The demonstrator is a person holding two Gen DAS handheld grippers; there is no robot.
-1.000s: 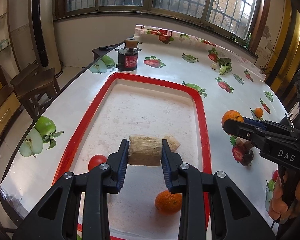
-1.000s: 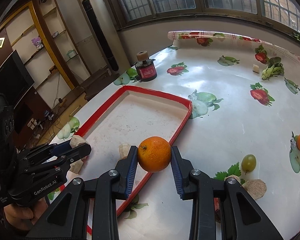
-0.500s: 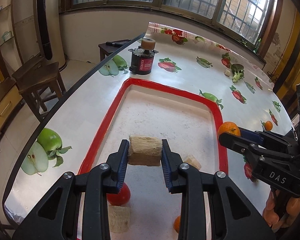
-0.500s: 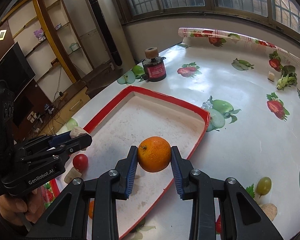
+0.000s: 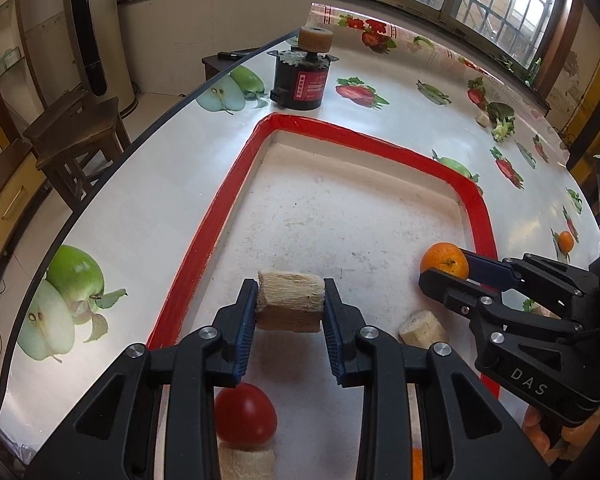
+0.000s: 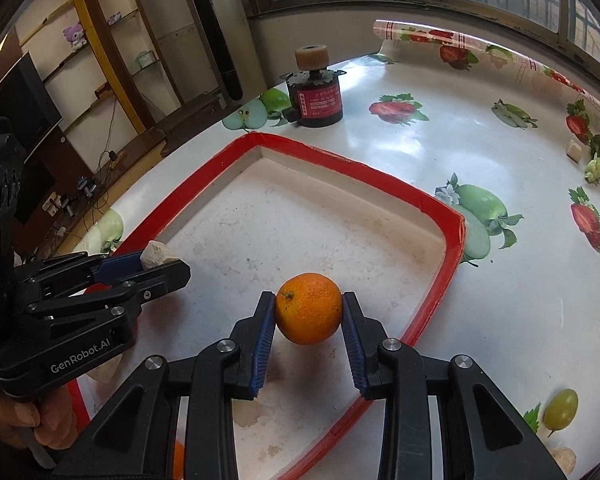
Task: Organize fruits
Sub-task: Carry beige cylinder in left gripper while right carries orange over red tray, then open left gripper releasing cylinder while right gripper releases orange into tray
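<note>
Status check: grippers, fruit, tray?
Left gripper shut on beige banana chunk. Right gripper shut on orange. Both over red-rimmed tray; landing spots clear.

both wrist views look steeply down, close, sharing the tray (image 5: 204, 236).

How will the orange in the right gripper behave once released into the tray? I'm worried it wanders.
The orange is round, so it will probably roll. The tray's raised red rim should stop it. Its dimpled peel looks grippy in the right gripper.
</note>
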